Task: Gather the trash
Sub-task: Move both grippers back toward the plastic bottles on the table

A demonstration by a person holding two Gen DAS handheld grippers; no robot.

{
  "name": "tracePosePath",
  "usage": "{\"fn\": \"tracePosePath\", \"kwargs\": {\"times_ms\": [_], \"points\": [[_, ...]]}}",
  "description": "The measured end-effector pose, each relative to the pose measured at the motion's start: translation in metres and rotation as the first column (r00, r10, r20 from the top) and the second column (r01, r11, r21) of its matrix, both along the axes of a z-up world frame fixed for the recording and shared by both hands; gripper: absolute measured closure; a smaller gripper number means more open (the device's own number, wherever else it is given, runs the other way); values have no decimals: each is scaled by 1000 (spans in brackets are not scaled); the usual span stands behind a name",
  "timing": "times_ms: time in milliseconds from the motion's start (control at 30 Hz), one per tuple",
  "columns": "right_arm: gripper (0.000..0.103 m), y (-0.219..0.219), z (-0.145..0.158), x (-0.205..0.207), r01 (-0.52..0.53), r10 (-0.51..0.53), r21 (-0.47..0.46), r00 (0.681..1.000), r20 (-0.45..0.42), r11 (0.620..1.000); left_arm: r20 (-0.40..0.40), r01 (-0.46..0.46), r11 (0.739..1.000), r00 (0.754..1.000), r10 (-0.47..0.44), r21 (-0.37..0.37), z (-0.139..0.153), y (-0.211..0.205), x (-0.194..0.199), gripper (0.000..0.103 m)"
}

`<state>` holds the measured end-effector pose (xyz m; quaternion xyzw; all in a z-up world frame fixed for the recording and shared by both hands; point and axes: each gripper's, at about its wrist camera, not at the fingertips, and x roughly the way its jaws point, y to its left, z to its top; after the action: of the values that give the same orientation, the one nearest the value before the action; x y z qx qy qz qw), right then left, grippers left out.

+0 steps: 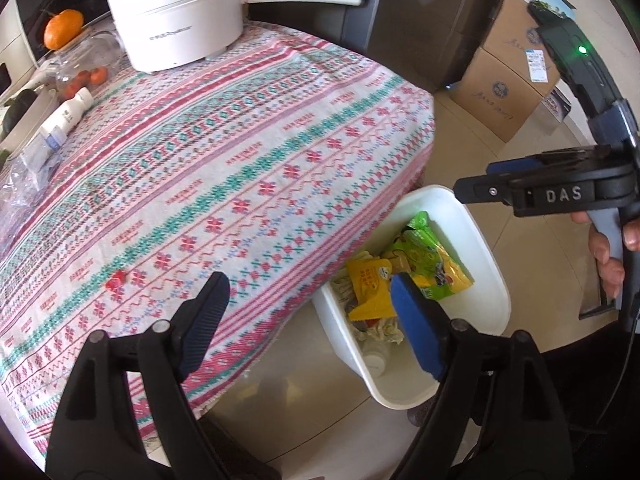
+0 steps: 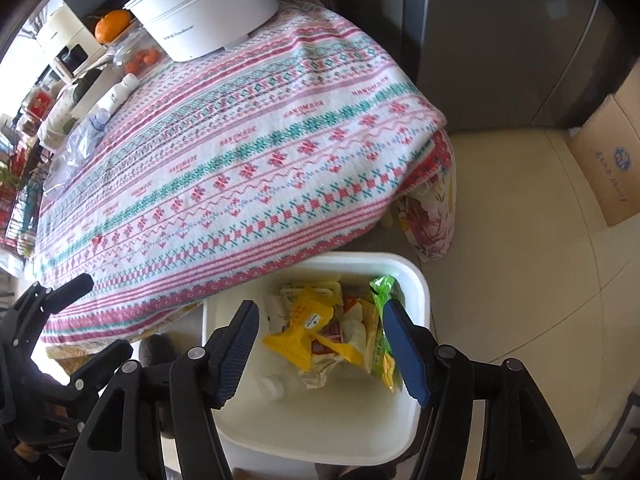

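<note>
Trash mostly binned, both grippers empty over the bin (image 2: pixel 416 280)

Right gripper (image 2: pixel 320 352) hangs above the white bin beside the table (image 2: pixel 248 152), jaws well apart, nothing between them; wrappers (image 2: pixel 304 328) (yellow, green) and a small bottle (image 2: pixel 272 387) lie inside the bin. Left gripper (image 1: pixel 308 320) sits at the table edge, jaws wide, holding nothing, one finger over the cloth and one over the bin. Judged done: a pile of packets already in the bin. Judged left: a small red scrap (image 1: pixel 116 280) on the cloth near the left gripper, maybe also the clear plastic bag (image 1: pixel 24 184) at the far left of the table; cannot tell if the bag counts as trash. Pot (image 1: pixel 176 12), orange (image 1: pixel 63 28) and white bottle (image 1: pixel 68 114) look like keepers
</note>
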<state>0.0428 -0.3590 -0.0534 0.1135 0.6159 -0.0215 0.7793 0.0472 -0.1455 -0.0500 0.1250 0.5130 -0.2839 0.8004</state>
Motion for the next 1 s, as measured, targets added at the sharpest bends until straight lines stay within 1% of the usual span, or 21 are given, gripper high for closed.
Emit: {"fn": "tracePosePath", "kwargs": {"times_ms": [167,267,400,467,567,633,767,867,933,1000], "points": [[34,13,6,13,-11,11,2,1000,20,1000,26,-55,998,998,54,12,7,23,23,20],[34,20,9,21,-11,11,8,1000,23,1000,62,-91,995,994,88,48,10,45,44,20],[33,33,11,35,-18,18,4,999,31,1000,56,-158,985,986,155,63,4,84,81,20],[32,42,9,44,-34,34,-8,999,33,999,69,-195,977,980,189,93,-3,107,100,20],[32,53,5,56,-54,54,-24,998,27,998,106,-258,955,964,244,147,-14,149,135,20],[32,62,2,64,-67,68,-22,997,24,998,125,-293,943,953,276,158,-16,179,161,20],[32,77,-3,80,-87,87,-29,996,19,996,143,-343,930,935,324,133,-12,235,208,20],[32,91,-7,94,-108,108,-25,994,11,994,132,-365,928,926,354,73,-9,269,239,20],[32,105,-9,105,-143,143,-18,990,-2,990,95,-361,932,929,357,33,-14,288,259,20],[32,122,-8,117,-182,182,1,983,-7,983,46,-353,935,935,352,18,-27,298,277,20]]}}
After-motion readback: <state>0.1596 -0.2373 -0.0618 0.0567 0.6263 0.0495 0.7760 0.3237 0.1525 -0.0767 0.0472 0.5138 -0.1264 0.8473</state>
